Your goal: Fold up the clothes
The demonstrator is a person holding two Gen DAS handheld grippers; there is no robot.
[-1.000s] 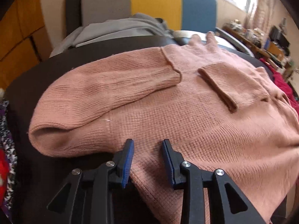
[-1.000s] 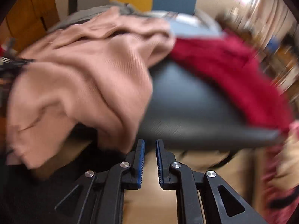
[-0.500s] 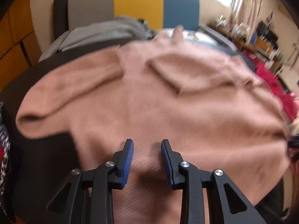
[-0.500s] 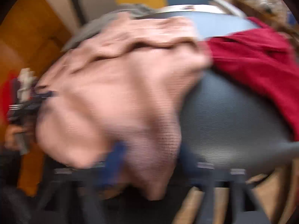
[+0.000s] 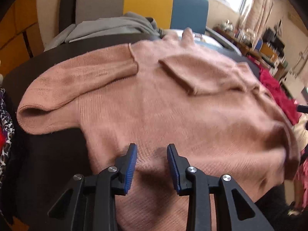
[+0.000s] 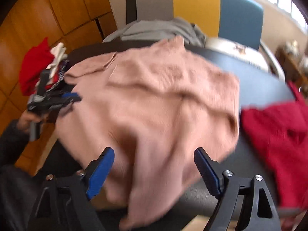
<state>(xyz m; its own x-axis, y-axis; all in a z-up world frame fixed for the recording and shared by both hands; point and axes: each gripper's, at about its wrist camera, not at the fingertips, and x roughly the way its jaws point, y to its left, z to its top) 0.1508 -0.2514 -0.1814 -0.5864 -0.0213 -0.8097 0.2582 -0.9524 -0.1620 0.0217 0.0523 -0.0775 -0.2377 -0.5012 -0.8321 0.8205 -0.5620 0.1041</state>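
Note:
A pink knit sweater (image 5: 173,105) lies spread on the dark table (image 5: 48,154), one sleeve folded across its chest. Its near hem hangs over the table's front edge (image 6: 146,202). My left gripper (image 5: 152,148) hovers just over the sweater's lower part, its jaws partly open; the knit shows behind the gap and is not pinched. From the right wrist view, that left gripper (image 6: 71,96) is at the sweater's left side, held by a hand (image 6: 27,117). My right gripper (image 6: 154,151) is above the hanging hem, its jaws opening wide, the pads off the cloth.
A dark red garment (image 6: 279,134) lies on the table right of the sweater. A grey garment (image 5: 111,28) is heaped behind it, before grey, yellow and blue chair backs (image 5: 148,0). Red and patterned clothes (image 6: 34,63) are piled at the left. Cluttered shelves (image 5: 259,38) stand far right.
The right gripper went from shut to wide open and rose from the table's edge to above the sweater's hem. The left gripper shifted rightward over the sweater, its gap unchanged.

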